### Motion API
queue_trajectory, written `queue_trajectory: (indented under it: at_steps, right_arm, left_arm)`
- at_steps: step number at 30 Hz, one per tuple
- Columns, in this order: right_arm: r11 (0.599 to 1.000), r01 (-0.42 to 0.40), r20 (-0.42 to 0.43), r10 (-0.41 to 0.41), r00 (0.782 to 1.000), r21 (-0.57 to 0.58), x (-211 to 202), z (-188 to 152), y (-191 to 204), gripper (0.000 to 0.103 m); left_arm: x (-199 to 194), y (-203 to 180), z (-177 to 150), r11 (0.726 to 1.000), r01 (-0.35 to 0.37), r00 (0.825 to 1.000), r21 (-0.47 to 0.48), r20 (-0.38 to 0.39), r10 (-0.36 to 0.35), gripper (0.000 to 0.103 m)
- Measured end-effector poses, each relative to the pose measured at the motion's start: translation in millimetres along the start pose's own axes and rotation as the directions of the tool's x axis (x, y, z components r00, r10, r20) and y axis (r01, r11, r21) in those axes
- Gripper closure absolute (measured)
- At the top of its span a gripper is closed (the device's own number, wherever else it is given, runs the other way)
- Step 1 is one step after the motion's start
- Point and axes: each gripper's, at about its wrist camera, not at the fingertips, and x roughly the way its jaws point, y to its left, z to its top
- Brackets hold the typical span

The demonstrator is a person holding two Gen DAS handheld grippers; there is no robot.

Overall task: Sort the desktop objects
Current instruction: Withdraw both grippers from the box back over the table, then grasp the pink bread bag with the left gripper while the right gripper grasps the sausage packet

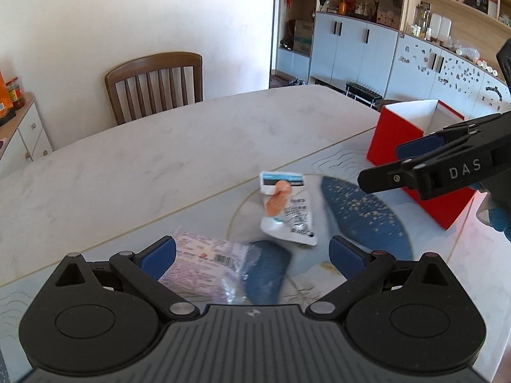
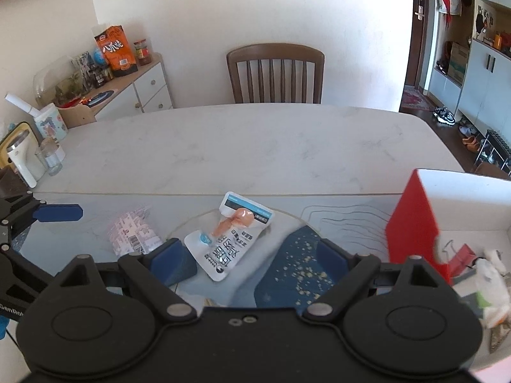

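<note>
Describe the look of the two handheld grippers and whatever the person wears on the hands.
Both the left gripper and the right gripper are matte black plastic with round pivot discs, silver rivets, a ribbed centre plate and blue pads on the fingers. Seen from the left wrist camera, the right gripper bears white letters "DAS" on its side. A blue glove shows beneath it.

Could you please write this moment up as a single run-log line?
left tool: open, empty | right tool: open, empty | white snack pouch, pink packet: on mat | red box: already holds items
</note>
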Motion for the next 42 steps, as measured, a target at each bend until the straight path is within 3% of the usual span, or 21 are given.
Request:
queue_trajectory:
  at_steps: [22, 42]
  right_arm:
    - [0.992, 0.104, -0.1, -0.097, 0.99, 0.072, 118, 10, 28, 0.012]
    - [0.985, 0.159, -0.135, -0.149, 0.98, 0.065, 160, 13, 25, 0.014]
  left_arm:
    - [66, 43, -13, 1.0, 0.019, 0.996, 0.014, -0.092, -0.018, 0.001]
    - [96, 42, -23, 0.999, 0.016, 0.99, 0.041, -0.139, -0.01, 0.001]
